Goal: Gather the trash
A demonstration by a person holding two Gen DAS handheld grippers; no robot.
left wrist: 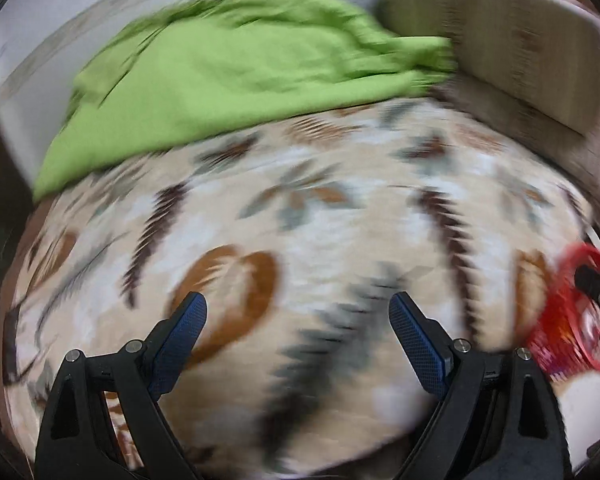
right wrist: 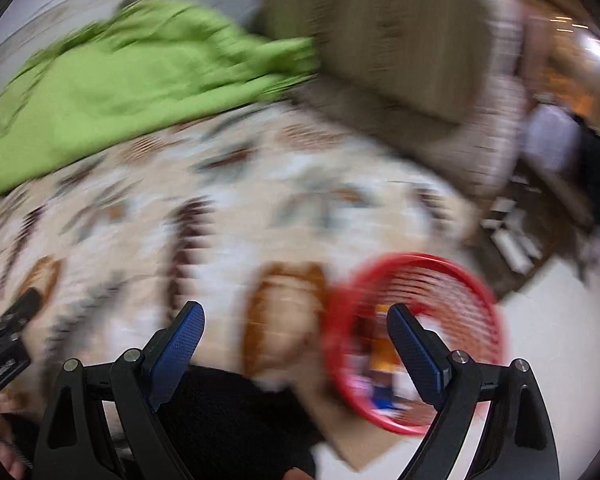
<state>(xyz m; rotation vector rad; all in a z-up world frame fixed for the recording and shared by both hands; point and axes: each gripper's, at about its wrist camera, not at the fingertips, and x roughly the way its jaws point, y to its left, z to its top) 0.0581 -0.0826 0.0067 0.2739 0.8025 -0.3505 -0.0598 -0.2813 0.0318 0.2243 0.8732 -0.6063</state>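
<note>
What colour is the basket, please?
Red basket, best in the right wrist view.

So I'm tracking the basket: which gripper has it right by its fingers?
The right gripper: the red basket sits behind its right finger; the left gripper faces bedspread.

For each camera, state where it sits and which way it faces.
Left wrist: sits on the left tongs, looking down over the patterned bedspread toward the green cloth; its own open blue-padded fingers show.
Right wrist: sits on the right tongs, facing the same bed, with the red basket behind its right finger; its open fingers show, and the left tongs at the left edge.
Shared: bedspread, green cloth, headboard, red basket. Both pictures are blurred.
</note>
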